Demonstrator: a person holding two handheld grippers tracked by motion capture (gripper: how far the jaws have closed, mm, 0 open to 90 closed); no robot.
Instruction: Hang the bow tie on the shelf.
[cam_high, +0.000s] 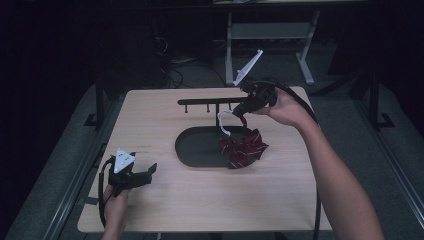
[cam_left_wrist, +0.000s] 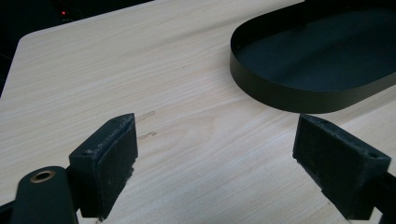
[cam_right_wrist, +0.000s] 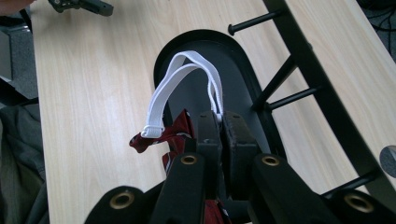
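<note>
- High view: I hold the right gripper (cam_high: 244, 109) above the far end of a black oval tray (cam_high: 192, 147) on a pale wooden table (cam_high: 165, 200). Its jaws are pinched shut on the white elastic band (cam_high: 223, 121) of a dark red striped bow tie (cam_high: 243, 148). The bow hangs low and rests on the tray's right rim. I judge this to be the hanging step: the band must be lifted and looped over a peg.
- High view, continued: a black rack (cam_high: 210, 102) with short pegs stands just behind the tray, close to my right gripper. The left gripper (cam_high: 145, 173) rests near the table's front left corner, well apart from the bow tie.
- Left gripper view: the jaws stand wide apart with nothing between them, only bare table. The tray's wall (cam_left_wrist: 280, 95) lies ahead to the right.
- Right gripper view: the closed jaws clamp the band (cam_right_wrist: 180, 70), which arches up as a loop over the tray (cam_right_wrist: 233, 60). The bow (cam_right_wrist: 175, 133) peeks out just left of the jaws. The rack's pegs (cam_right_wrist: 254, 22) point out on the right.
- Next move, as I judge it: keep the loop open and aim it at a peg tip. The slack band may sag, and neighbouring pegs could snag it.
</note>
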